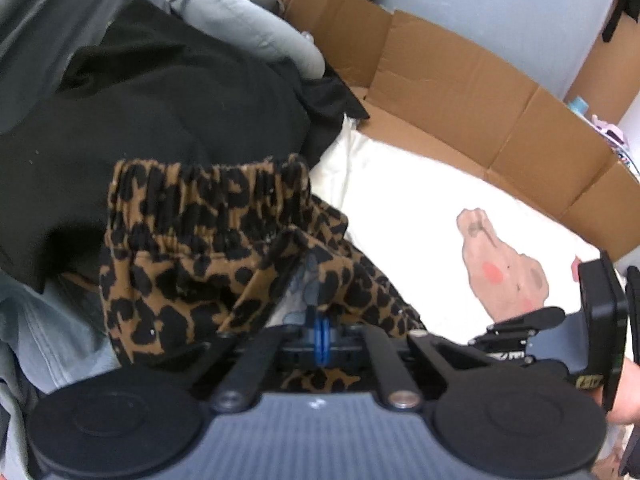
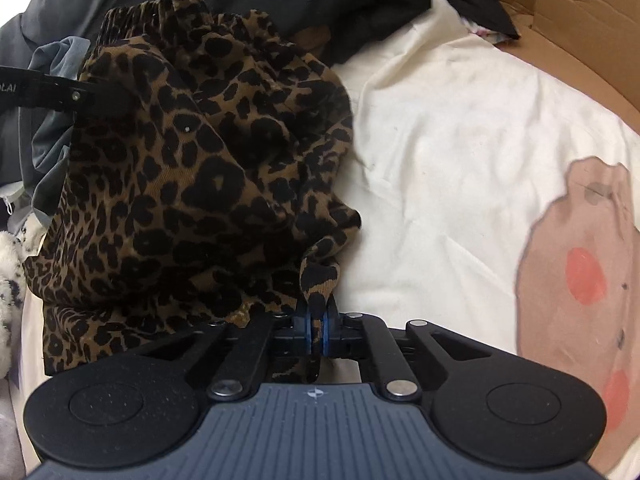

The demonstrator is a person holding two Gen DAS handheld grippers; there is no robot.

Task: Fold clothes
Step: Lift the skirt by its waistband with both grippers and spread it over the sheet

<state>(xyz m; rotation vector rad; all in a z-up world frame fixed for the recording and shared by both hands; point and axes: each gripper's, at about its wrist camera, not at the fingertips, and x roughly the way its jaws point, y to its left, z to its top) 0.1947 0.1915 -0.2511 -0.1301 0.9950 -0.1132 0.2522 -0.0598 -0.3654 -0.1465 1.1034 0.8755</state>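
Observation:
A leopard-print garment (image 1: 200, 248) with an elastic waistband lies bunched on a white sheet (image 1: 400, 216). My left gripper (image 1: 320, 332) is shut on a fold of it near the waistband. My right gripper (image 2: 318, 328) is shut on another edge of the same leopard-print garment (image 2: 200, 184), which hangs in a heap to the left. The left gripper's arm (image 2: 60, 94) shows at the left edge of the right wrist view, and the right gripper's body (image 1: 600, 312) shows at the right of the left wrist view.
A pile of black (image 1: 160, 100) and grey clothes (image 1: 248, 20) lies behind the garment. Light blue denim (image 1: 48, 336) sits at the left. A cardboard wall (image 1: 460, 92) borders the sheet at the back right. The sheet carries a pink cartoon print (image 2: 580, 264).

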